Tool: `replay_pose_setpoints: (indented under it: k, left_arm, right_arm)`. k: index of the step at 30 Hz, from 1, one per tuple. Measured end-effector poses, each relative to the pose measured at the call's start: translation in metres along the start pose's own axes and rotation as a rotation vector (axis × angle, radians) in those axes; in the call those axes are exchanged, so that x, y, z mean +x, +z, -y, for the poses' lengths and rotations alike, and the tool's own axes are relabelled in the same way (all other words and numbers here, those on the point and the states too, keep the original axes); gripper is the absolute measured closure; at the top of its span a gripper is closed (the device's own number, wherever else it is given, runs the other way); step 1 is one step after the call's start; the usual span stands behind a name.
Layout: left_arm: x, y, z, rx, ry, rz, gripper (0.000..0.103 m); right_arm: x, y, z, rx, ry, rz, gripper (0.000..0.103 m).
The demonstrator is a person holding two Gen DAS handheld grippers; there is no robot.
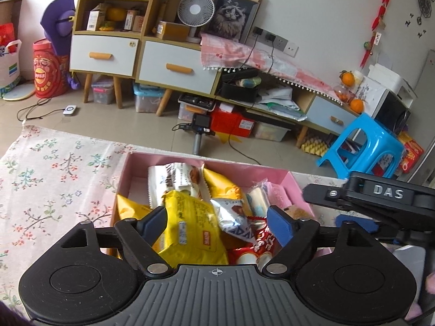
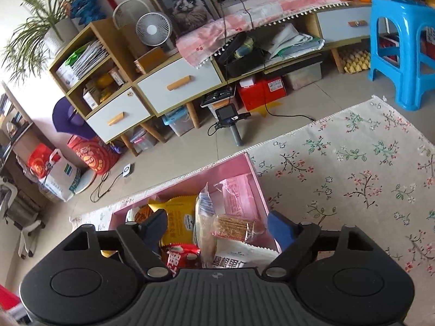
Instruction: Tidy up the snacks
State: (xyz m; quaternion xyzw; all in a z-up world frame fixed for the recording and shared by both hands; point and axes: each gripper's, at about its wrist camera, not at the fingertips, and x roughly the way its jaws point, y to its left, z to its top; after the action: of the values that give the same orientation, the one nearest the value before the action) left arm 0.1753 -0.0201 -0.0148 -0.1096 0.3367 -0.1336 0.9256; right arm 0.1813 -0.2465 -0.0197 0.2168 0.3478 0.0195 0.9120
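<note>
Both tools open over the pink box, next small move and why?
Probably lift both tools clear. The left tool and the right tool stand open, gripping nothing, and the snack packets, such as the yellow packet and the cracker pack, already lie inside the pink box.

1 pink box [image 1: 293, 182], 2 grippers, 1 blue stool [image 1: 361, 146], 2 fans

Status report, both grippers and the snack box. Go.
Left gripper open, over the yellow packet, gripping nothing. Right gripper open, empty. Pink box full of snacks, on the floral cloth. Nothing in the way.
</note>
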Motion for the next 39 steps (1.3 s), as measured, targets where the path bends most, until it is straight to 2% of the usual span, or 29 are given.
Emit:
replay_pose_setpoints:
  k: [9, 17, 25, 29, 39]
  left_arm:
    - [-0.010, 0.000, -0.004, 0.006, 0.047, -0.015, 0.015]
    - [-0.024, -0.007, -0.011, 0.045, 0.084, -0.024, 0.011]
    - [-0.037, -0.017, -0.023, 0.054, 0.116, -0.051, 0.011]
    - [-0.044, -0.025, -0.025, 0.070, 0.135, -0.065, 0.006]
    - [-0.069, -0.052, -0.025, 0.124, 0.194, -0.120, 0.003]
  right_arm:
    - [-0.018, -0.001, 0.010, -0.020, -0.019, 0.013, 0.022]
    - [-0.030, -0.008, 0.021, -0.070, -0.049, 0.002, 0.022]
    - [-0.048, -0.019, 0.027, -0.170, -0.074, 0.007, 0.018]
    - [-0.056, -0.027, 0.024, -0.235, -0.082, 0.006, 0.018]
    - [-0.080, -0.053, 0.011, -0.334, -0.066, -0.029, 0.016]
